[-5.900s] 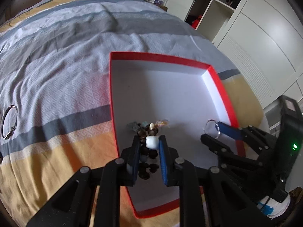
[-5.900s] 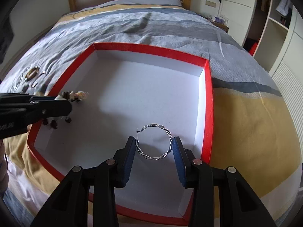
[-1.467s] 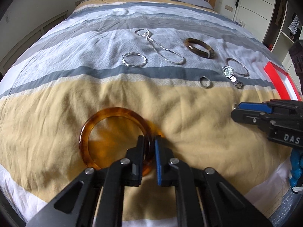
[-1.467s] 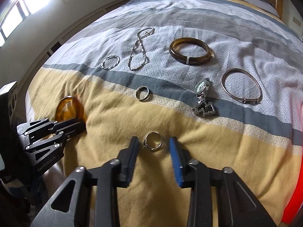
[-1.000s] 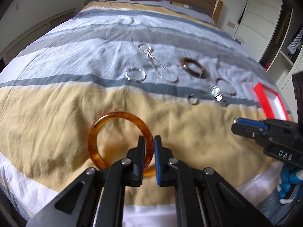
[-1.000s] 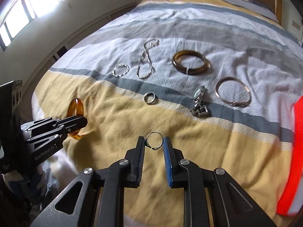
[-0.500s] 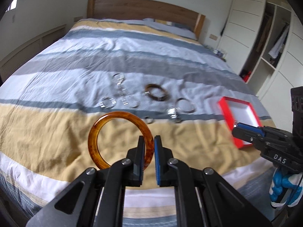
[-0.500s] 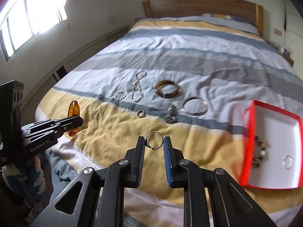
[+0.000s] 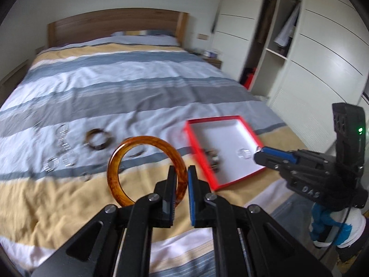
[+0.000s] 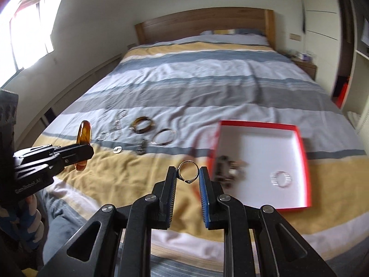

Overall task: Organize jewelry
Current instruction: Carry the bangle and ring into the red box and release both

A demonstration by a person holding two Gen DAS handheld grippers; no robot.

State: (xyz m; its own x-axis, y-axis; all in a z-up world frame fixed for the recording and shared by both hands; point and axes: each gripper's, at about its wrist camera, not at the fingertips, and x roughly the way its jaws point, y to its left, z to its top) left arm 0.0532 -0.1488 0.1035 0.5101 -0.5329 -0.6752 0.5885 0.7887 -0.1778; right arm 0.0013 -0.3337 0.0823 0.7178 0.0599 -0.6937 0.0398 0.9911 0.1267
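My left gripper is shut on the rim of an amber bangle, held upright in the air above the bed; from the right wrist view the same bangle shows edge-on at the left gripper. My right gripper is shut on a small silver ring, also lifted off the bed. The red box with a white inside lies on the bedspread to the right and holds a beaded bracelet and a silver hoop.
Several more pieces lie on the striped bedspread: a brown bangle, a thin silver bangle, a watch, a small ring and a chain. White wardrobes stand on the right. A gloved hand holds the right gripper.
Both grippers have risen off the bed with the bangle and the ring and swung right, so the red box has come into view and nearer. The background is blurred by the motion.
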